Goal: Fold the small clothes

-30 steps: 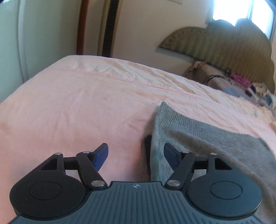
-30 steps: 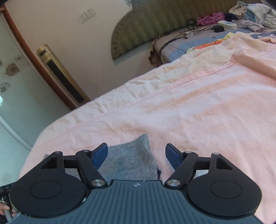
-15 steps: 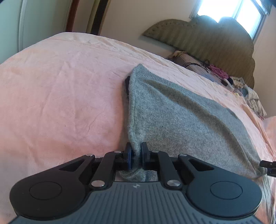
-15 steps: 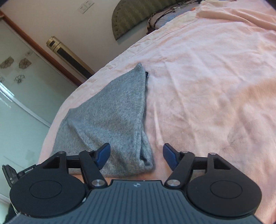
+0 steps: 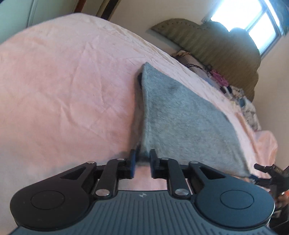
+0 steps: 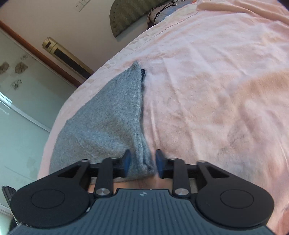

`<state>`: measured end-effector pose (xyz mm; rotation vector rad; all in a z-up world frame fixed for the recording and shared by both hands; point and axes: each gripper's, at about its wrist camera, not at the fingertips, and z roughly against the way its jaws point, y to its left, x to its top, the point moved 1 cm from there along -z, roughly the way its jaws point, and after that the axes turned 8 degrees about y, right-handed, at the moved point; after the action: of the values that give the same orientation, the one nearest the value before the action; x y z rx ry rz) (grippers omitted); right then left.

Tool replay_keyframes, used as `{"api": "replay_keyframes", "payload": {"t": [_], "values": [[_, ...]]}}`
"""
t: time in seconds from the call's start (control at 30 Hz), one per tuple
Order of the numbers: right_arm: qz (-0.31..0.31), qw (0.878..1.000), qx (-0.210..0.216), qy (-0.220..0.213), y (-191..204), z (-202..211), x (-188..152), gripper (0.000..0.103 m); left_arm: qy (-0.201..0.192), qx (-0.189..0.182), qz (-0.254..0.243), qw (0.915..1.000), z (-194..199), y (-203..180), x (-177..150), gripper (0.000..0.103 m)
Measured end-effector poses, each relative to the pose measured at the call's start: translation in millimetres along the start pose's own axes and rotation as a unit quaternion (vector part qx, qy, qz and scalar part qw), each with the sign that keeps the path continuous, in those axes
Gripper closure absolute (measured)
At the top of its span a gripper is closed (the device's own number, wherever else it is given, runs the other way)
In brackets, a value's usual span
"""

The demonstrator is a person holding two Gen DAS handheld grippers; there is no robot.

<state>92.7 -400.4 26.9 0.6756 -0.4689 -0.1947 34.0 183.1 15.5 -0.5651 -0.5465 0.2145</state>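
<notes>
On the pink bedsheet (image 5: 63, 94) a folded grey knit garment (image 5: 180, 115) is lying; I am releasing its near corners, left gripper (image 5: 142, 163) reopening, right gripper (image 6: 142, 163) parted loosely around cloth; next, regrasping for another fold

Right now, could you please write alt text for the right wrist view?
A grey knitted garment lies on a pink bedsheet, its near corner between the right gripper's parted blue-tipped fingers. A headboard shows behind.
</notes>
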Motion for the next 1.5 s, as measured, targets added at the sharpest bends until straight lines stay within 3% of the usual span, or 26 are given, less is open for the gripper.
{"api": "replay_keyframes", "payload": {"t": [0.03, 0.07, 0.1, 0.17, 0.2, 0.27, 0.4, 0.43, 0.47, 0.5, 0.53, 0.6, 0.67, 0.8, 0.97, 1.1, 1.17, 1.2, 1.27, 1.3, 1.33, 1.37, 1.4, 1.43, 1.5], "values": [[-0.01, 1.0, 0.013, -0.009, 0, 8, -4, 0.031, -0.004, -0.03, 0.029, 0.9991, 3, 3, -7, 0.033], [-0.017, 0.999, 0.025, -0.021, 1, 16, -8, 0.017, -0.016, -0.062, 0.07, 0.9955, 3, 6, -18, 0.016], [-0.029, 0.998, 0.043, -0.03, 0, 24, -14, 0.016, -0.033, -0.087, 0.106, 0.99, 2, 8, -26, 0.002], [-0.08, 0.993, 0.088, -0.019, -7, 24, -25, 0.016, -0.065, -0.112, 0.151, 0.9801, -4, 7, -38, 0.002], [-0.096, 0.99, 0.103, -0.011, -9, 20, -31, 0.017, -0.081, -0.109, 0.152, 0.979, -8, 2, -39, 0.002], [-0.104, 0.99, 0.099, 0.003, -6, 1, -39, 0.02, -0.119, -0.099, 0.168, 0.9736, -17, -7, -39, 0.002], [-0.11, 0.988, 0.083, -0.064, 10, -20, -30, 0.019, -0.155, -0.078, 0.176, 0.9691, -40, -26, -26, 0.003], [-0.111, 0.988, 0.08, -0.078, 14, -26, -24, 0.019, -0.155, -0.07, 0.172, 0.9703, -46, -29, -23, 0.016], [-0.107, 0.988, 0.072, -0.088, 17, -34, -19, 0.022, -0.143, -0.061, 0.172, 0.9726, -52, -31, -21, 0.036], [-0.101, 0.989, 0.06, -0.092, 21, -40, -15, 0.026, -0.114, -0.044, 0.176, 0.9768, -63, -31, -17, 0.097], [-0.09, 0.99, 0.053, -0.094, 25, -46, -11, 0.03, -0.088, -0.027, 0.185, 0.9785, -73, -29, -14, 0.098], [-0.087, 0.992, 0.057, -0.067, 24, -61, -4, 0.089, -0.097, -0.027, 0.181, 0.9783, -70, -28, -13, 0.099], [-0.084, 0.993, 0.051, -0.063, 21, -66, -3, 0.091, -0.102, -0.018, 0.16, 0.9817, -61, -36, -12, 0.099], [-0.077, 0.991, 0.077, -0.075, 22, -43, -3, 0.091, -0.115, -0.049, 0.13, 0.9836, -32, -46, -14, 0.099], [-0.037, 0.993, 0.105, -0.049, 32, -4, -18, 0.091, -0.097, -0.066, 0.127, 0.9849, 7, -43, -47, 0.099], [-0.037, 0.995, 0.092, -0.016, 12, 20, -53, 0.091, -0.035, -0.028, 0.112, 0.9927, 15, -18, -96, 0.098], [-0.064, 0.995, 0.08, 0.001, -8, 22, -70, 0.087, -0.038, -0.013, 0.096, 0.9946, 28, -11, -108, 0.098], [-0.078, 0.995, 0.069, 0.002, -16, 24, -75, 0.079, -0.049, 0.001, 0.089, 0.9948, 38, -13, -109, 0.094], [-0.104, 0.992, 0.065, -0.011, -26, 37, -75, 0.074, -0.087, 0.031, 0.069, 0.9934, 59, -22, -99, 0.083], [-0.103, 0.992, 0.057, -0.04, -24, 47, -70, 0.061, -0.112, 0.043, 0.058, 0.9911, 67, -30, -92, 0.065], [-0.09, 0.992, 0.042, -0.075, -18, 56, -61, 0.054, -0.139, 0.051, 0.037, 0.9883, 69, -42, -79, 0.041], [-0.069, 0.992, 0.034, -0.099, -8, 60, -51, 0.042, -0.161, 0.059, 0.006, 0.9851, 68, -55, -69, 0.028], [-0.049, 0.992, 0.037, -0.109, 3, 58, -40, 0.039, -0.179, 0.07, -0.026, 0.9811, 61, -70, -57, 0.018], [-0.028, 0.993, 0.041, -0.109, 17, 48, -26, 0.039, -0.196, 0.082, -0.06, 0.9754, 47, -87, -45, 0.018], [0.019, 0.993, 0.044, -0.106, 52, 19, -3, 0.039, -0.189, 0.087, -0.108, 0.9721, 7, -111, -19, 0.018]]}}
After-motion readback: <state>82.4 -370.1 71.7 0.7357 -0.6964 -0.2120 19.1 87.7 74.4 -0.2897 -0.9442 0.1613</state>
